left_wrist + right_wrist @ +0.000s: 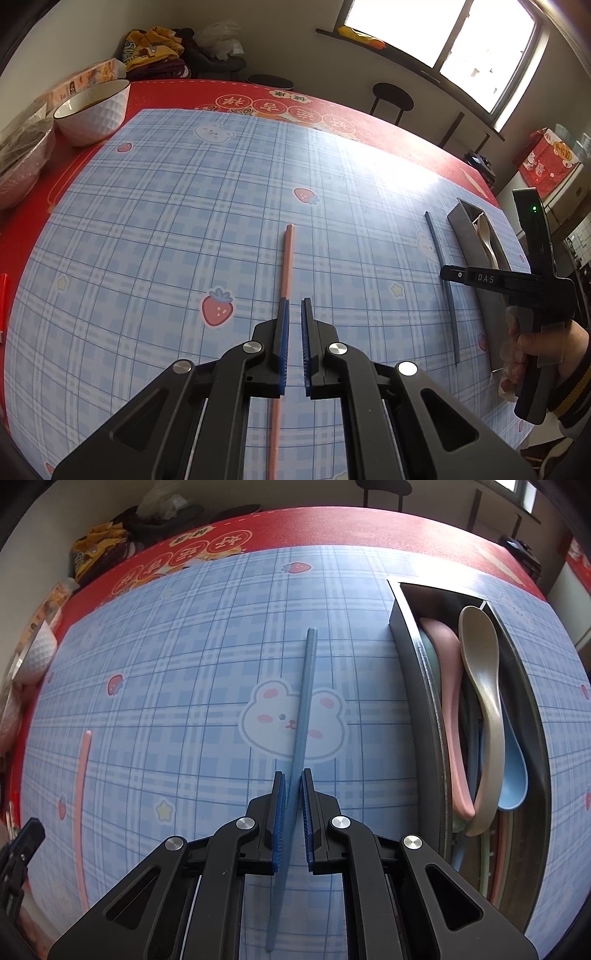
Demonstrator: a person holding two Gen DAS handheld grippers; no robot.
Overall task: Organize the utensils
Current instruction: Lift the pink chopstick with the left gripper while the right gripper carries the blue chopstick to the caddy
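A pink chopstick (pixel 287 258) lies on the blue checked mat (pixel 166 221), running under my left gripper (pixel 294 301), which is shut with nothing between its pads. The same pink chopstick (pixel 82 812) shows at the left of the right wrist view. My right gripper (pixel 293 775) is shut on a blue chopstick (pixel 306 686) that rests lengthwise on the mat (pixel 166 664). In the left wrist view the right gripper (pixel 448 274) stands over that blue chopstick (pixel 436 240), beside a metal tray (pixel 460 225). The tray (pixel 406 657) holds a pink spoon (pixel 448 686), a beige spoon (pixel 480 657) and a blue spoon (pixel 513 771).
A white bowl (pixel 92 110) and a plastic-wrapped bowl (pixel 22 158) stand on the red tablecloth (pixel 221 92) at the far left. A red pen (pixel 3 306) lies at the left edge. A person's hand (pixel 532 343) holds the right tool. A black stool (pixel 392 96) stands beyond the table.
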